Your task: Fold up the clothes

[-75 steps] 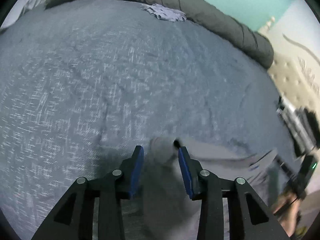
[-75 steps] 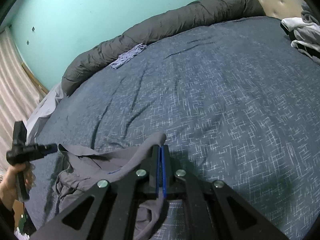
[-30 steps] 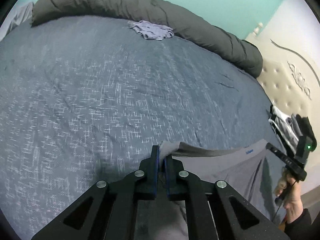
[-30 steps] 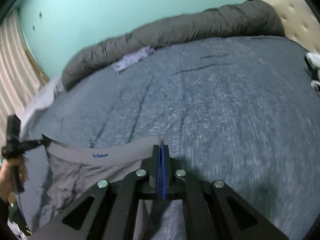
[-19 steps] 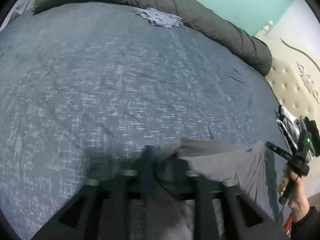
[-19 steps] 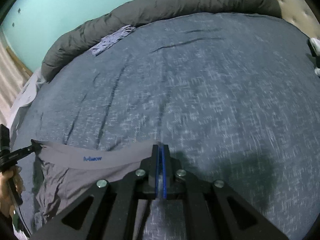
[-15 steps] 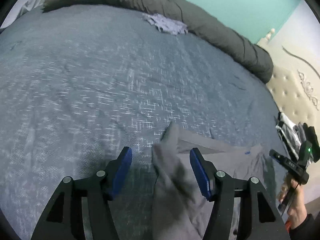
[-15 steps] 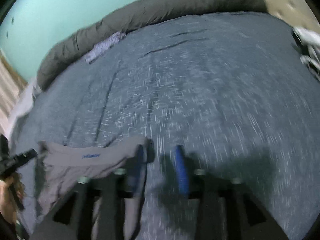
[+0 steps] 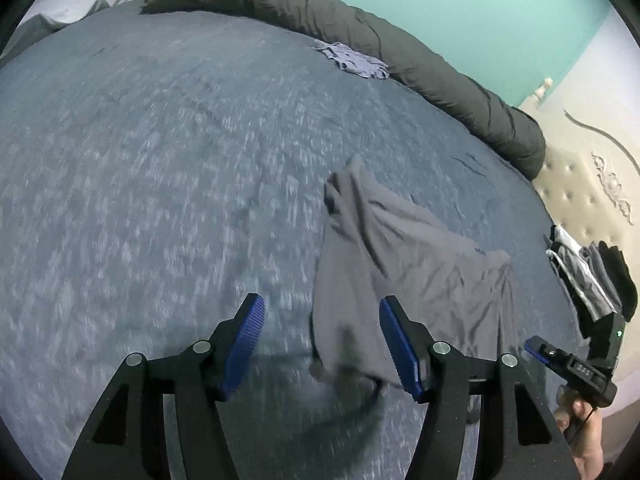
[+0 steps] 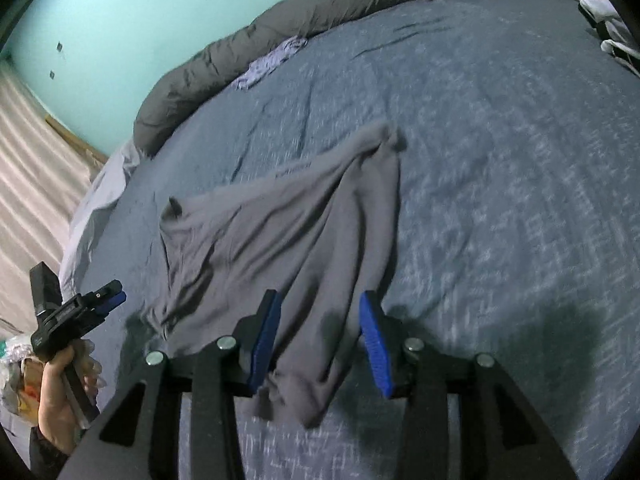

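A grey pair of shorts [image 9: 404, 264] lies spread and wrinkled on the blue bedspread [image 9: 160, 184]. My left gripper [image 9: 322, 344] is open and empty, just short of the garment's near left edge. In the right wrist view the same shorts [image 10: 288, 240] lie ahead with the waistband end far from me. My right gripper [image 10: 318, 340] is open and empty, with one hanging leg of the shorts between its blue pads [image 10: 372, 336]. The other hand's gripper shows at the left of the right wrist view [image 10: 76, 316] and at the right of the left wrist view [image 9: 576, 368].
A rolled dark grey duvet [image 9: 360, 44] runs along the far side of the bed. A small lilac garment [image 9: 352, 60] lies by it. A pile of clothes [image 9: 592, 276] sits near the tufted headboard [image 9: 588, 184]. A pale sheet [image 10: 96, 200] hangs at the left edge.
Both grippers let go of the shorts' waistband corners and opened wide. The shorts dropped flat onto the bed and both grippers pulled back toward me.
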Demonstrator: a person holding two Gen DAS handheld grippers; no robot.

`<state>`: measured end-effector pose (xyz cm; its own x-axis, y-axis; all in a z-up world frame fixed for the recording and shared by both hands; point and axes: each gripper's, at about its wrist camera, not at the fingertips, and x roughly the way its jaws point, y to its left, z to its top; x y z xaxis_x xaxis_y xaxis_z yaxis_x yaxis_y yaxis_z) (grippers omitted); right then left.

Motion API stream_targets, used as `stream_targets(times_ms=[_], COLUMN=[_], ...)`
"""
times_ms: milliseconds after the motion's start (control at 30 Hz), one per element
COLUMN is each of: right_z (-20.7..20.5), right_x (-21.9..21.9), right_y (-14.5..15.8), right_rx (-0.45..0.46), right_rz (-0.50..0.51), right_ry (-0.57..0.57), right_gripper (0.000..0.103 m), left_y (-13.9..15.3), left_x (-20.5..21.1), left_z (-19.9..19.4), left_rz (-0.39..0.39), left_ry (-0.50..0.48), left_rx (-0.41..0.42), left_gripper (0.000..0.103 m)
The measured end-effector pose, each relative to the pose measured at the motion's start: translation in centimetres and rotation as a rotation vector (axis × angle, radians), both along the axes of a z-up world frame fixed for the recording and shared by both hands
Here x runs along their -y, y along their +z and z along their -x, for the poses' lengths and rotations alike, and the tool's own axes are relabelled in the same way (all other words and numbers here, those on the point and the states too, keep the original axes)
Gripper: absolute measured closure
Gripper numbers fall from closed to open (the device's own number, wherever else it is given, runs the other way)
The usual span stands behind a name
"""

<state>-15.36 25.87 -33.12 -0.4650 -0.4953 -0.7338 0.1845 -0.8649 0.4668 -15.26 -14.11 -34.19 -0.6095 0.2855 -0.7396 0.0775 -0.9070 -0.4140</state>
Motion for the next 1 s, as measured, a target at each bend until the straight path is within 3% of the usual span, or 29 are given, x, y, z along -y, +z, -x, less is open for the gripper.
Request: stream_targets(times_ms=[167, 500, 733, 1000], right_z=[-0.3, -0.9, -1.6, -2.5], right_x=[1.3, 2.6, 0.9, -4.4], right_y=[-0.7, -1.3, 0.4, 2.0], right_rx=[0.028, 0.036, -0.014, -0.06], right_rz=[-0.048, -0.103, -0.089, -0.071], right_ry=[0.019, 0.041, -0.02, -0.146], right_gripper=[0.071, 0.098, 0.101, 0.101], left_y=[-1.1, -1.4, -1.6, -1.9], left_x=[-1.2, -1.6, -0.7, -0.6], left_z=[-0.7, -0.9, -0.7, -0.1], left_rz=[0.018, -0.011, -0.041, -0.06], left_ry=[-0.026, -0.018, -0.006, -0.004], left_rx=[0.007, 0.003, 0.004, 0.011], left_gripper=[0.039, 0.039, 0.039, 0.039])
